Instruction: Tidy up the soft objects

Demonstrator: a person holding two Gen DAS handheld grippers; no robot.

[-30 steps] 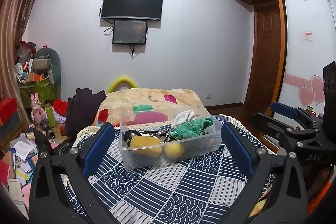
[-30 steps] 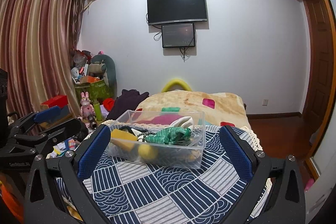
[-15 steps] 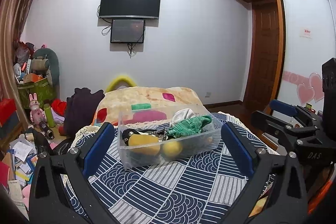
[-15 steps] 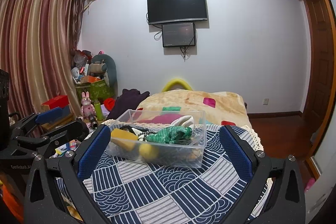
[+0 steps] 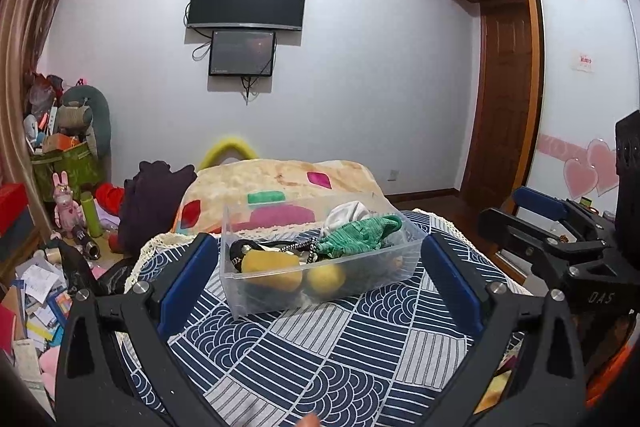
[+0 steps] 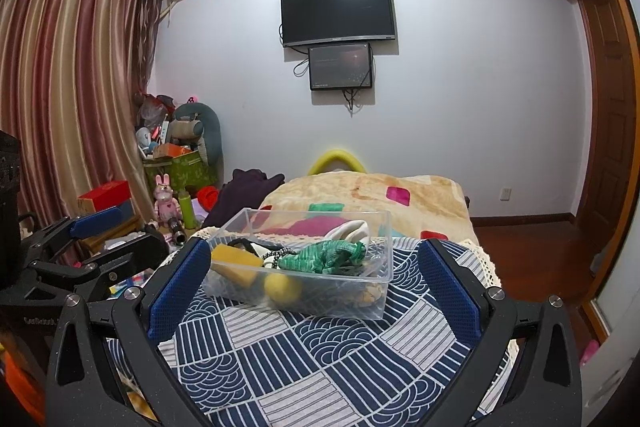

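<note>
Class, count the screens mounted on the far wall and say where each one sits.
2. The large black screen hangs high on the wall; the smaller screen sits directly below it, slightly right. None looks hidden.

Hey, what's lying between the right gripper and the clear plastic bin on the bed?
Nothing but bare patterned bedspread. In the right wrist view, the right gripper is open and the cloth runs unbroken up to the clear bin.

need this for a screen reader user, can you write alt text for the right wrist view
An open right gripper hovers before a clear plastic bin on a navy patterned cloth; the bin holds a green knit item, yellow sponge and yellow ball. A wall TV hangs behind.
</note>
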